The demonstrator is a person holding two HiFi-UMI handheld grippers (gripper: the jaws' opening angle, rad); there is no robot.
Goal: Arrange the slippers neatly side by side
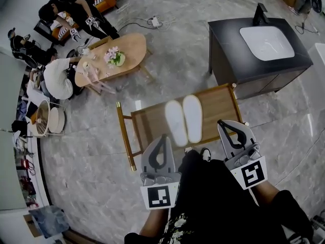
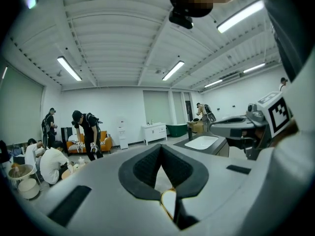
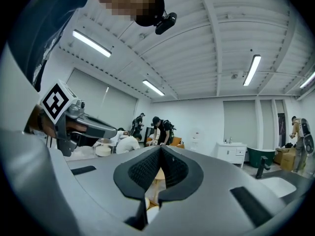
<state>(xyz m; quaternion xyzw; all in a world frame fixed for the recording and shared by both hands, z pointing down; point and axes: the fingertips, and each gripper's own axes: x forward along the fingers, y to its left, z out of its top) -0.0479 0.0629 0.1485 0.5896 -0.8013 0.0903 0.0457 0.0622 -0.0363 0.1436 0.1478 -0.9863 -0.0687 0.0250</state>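
Two white slippers, the left one [image 1: 175, 122] and the right one [image 1: 193, 118], lie soles down, side by side and touching, on a low wooden slatted table [image 1: 218, 104] in the head view. My left gripper [image 1: 163, 137] hangs just short of the table's near edge, below the left slipper, with its jaws shut and empty. My right gripper [image 1: 223, 122] is over the table's near right corner, to the right of the slippers, also shut and empty. Both gripper views point level across the room; the left gripper [image 2: 161, 146] and the right gripper [image 3: 160, 147] show their tips pressed together.
A dark vanity [image 1: 228, 50] with a white sink stands at the back right. An oval wooden coffee table [image 1: 127, 47] with flowers sits at the back left, with people [image 1: 58, 78] around it. A power strip [image 1: 154, 21] and cable lie on the grey tiled floor.
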